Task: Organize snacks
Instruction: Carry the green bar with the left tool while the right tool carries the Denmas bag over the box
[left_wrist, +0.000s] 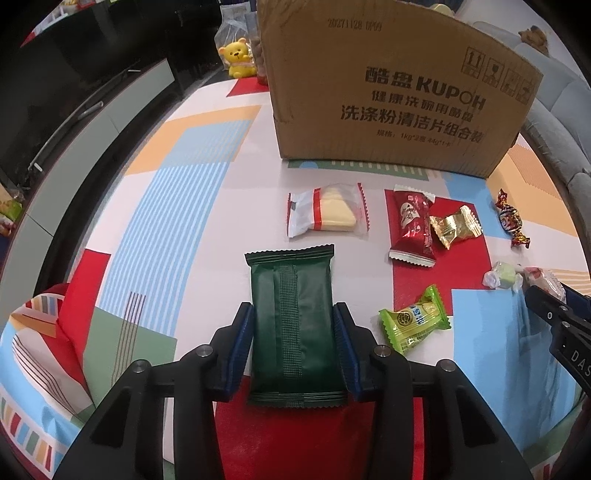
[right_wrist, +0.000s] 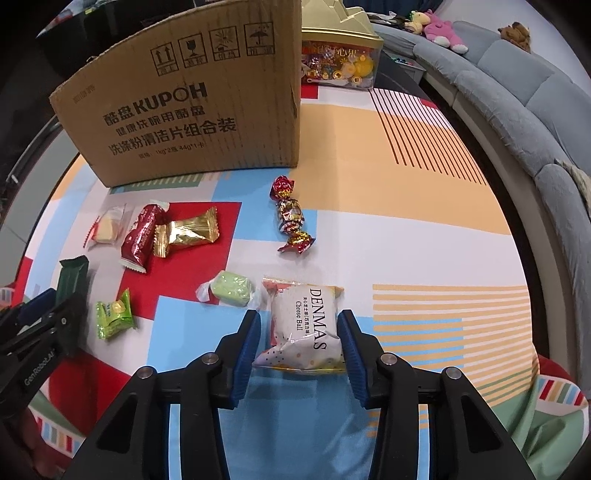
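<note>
My left gripper (left_wrist: 293, 343) has its blue fingers (left_wrist: 243, 347) pinching the long sides of a dark green snack packet (left_wrist: 293, 325), which lies seam-up on the patterned cloth of the worktop (left_wrist: 192, 177). My right gripper (right_wrist: 299, 343) is closed the same way on a white DENMAS cheese ball packet (right_wrist: 304, 328) — both blue pads press its edges, and the wrapper bulges a little between them. Both packets look to be resting on the cloth; I cannot tell whether either is lifted clear of it.

The rest of the snacks are spread out in front of a large cardboard box (left_wrist: 399, 92) that stands upright at the far side of the worktop. From the left wrist view, a clear-wrapped pale wedge pastry (left_wrist: 327, 214) lies just beyond the green packet. To its right a red packet (left_wrist: 412, 225) and a gold packet (left_wrist: 456, 227) touch each other on a red patch of the cloth. A bright green packet (left_wrist: 415, 325) sits just beside my left gripper's right finger. A twist-wrapped foil candy (right_wrist: 291, 216) lies alone, well apart from the others and near the box's right corner. A pale green wrapped sweet (right_wrist: 231, 288) lies just beside the top left corner of the cheese ball packet.

Behind the box on the right there is a gold-lidded candy tub (right_wrist: 340, 59), and a grey sofa (right_wrist: 517, 96) curves along the worktop's far right edge. A yellow bear figure (left_wrist: 238, 57) stands left of the box.
</note>
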